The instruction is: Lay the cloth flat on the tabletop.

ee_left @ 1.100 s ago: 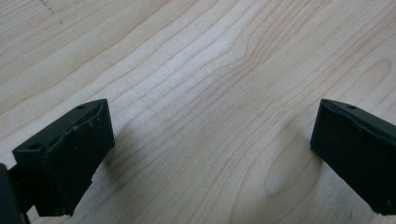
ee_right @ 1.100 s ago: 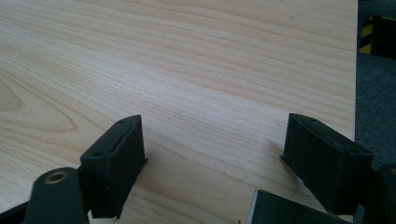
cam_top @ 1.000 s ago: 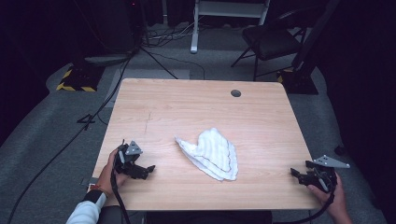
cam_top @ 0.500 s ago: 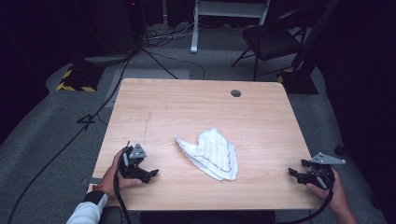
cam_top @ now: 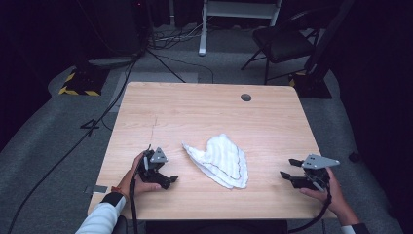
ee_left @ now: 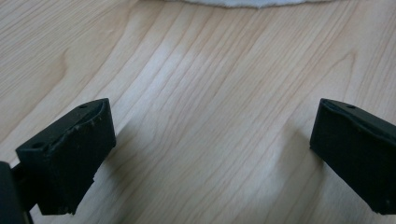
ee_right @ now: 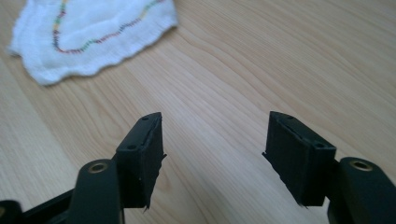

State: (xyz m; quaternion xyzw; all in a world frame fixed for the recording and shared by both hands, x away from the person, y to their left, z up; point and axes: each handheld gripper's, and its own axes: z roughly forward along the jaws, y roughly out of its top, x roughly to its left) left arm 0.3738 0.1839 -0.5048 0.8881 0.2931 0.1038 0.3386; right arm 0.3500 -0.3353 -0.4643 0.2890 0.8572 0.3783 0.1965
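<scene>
A white cloth (cam_top: 221, 158) with a thin multicoloured stitched line lies crumpled on the wooden table (cam_top: 195, 112), a little in front of its middle. My left gripper (cam_top: 170, 179) rests low on the table to the cloth's left, jaws wide open and empty. In the left gripper view the left gripper (ee_left: 212, 140) faces bare wood, with the cloth's edge (ee_left: 233, 2) at the top. My right gripper (cam_top: 288, 168) hovers to the cloth's right and points at it. Its jaws have just been closing partway, open with nothing between them. The right gripper (ee_right: 215, 140) sees the cloth (ee_right: 93, 32) ahead at upper left.
A dark round hole (cam_top: 246, 97) sits near the table's far edge. Beyond the table stand a black chair (cam_top: 282, 44) and a white frame (cam_top: 238, 9). Cables cross the grey floor, and a yellow-black striped base (cam_top: 78, 83) lies at the far left.
Both grippers have moved inward toward the cloth, the left one to the right, the right one to the left and a little up. The cloth has not moved.
</scene>
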